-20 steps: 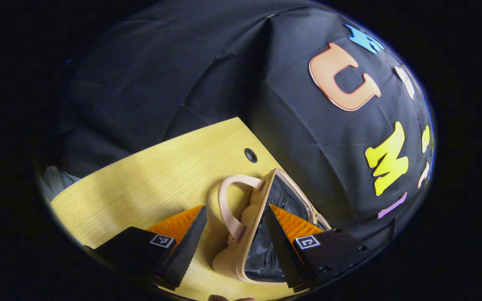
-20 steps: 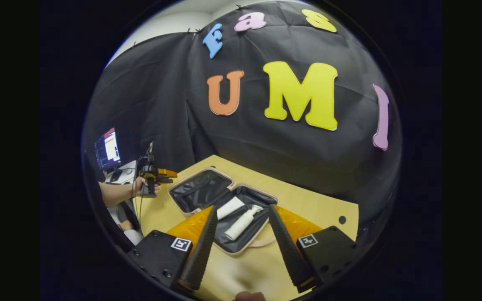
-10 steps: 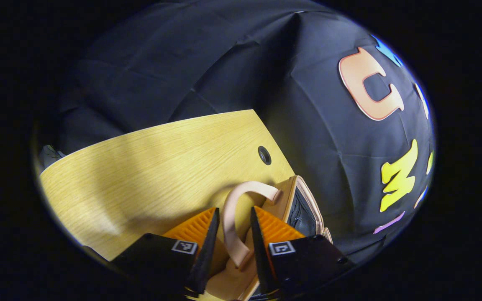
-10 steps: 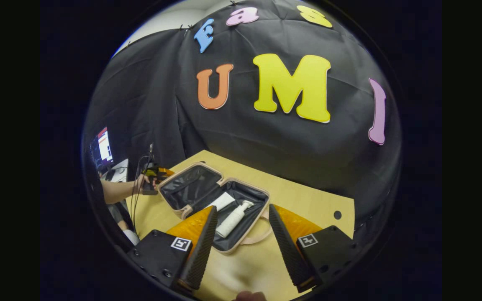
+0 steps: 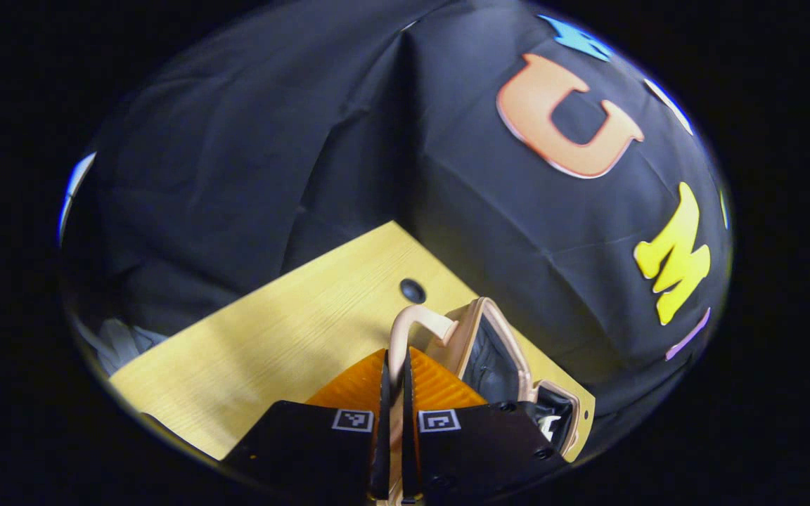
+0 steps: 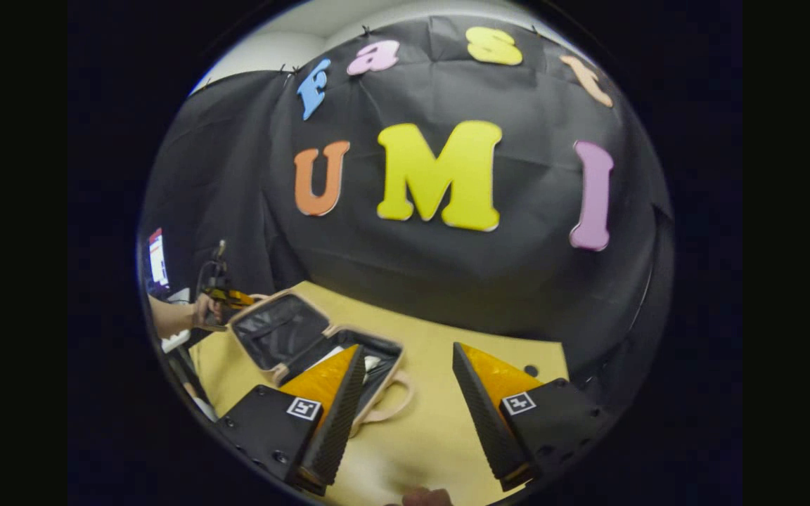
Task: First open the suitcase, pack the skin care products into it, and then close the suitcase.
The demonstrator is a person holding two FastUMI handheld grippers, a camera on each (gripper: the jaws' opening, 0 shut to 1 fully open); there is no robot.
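We've got the left gripper (image 5: pixel 392 393) pinched onto the lid handle (image 5: pixel 405 325); right gripper (image 6: pixel 405 407) gapes empty. If that thin handle slips, the suitcase (image 6: pixel 285 334) lid flops open again.

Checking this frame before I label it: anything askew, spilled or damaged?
Nothing stands out. The suitcase lies open on the table, its lid half raised, nothing spilled. The left gripper is shut on the lid handle; the right gripper hangs open above bare table, touching nothing.
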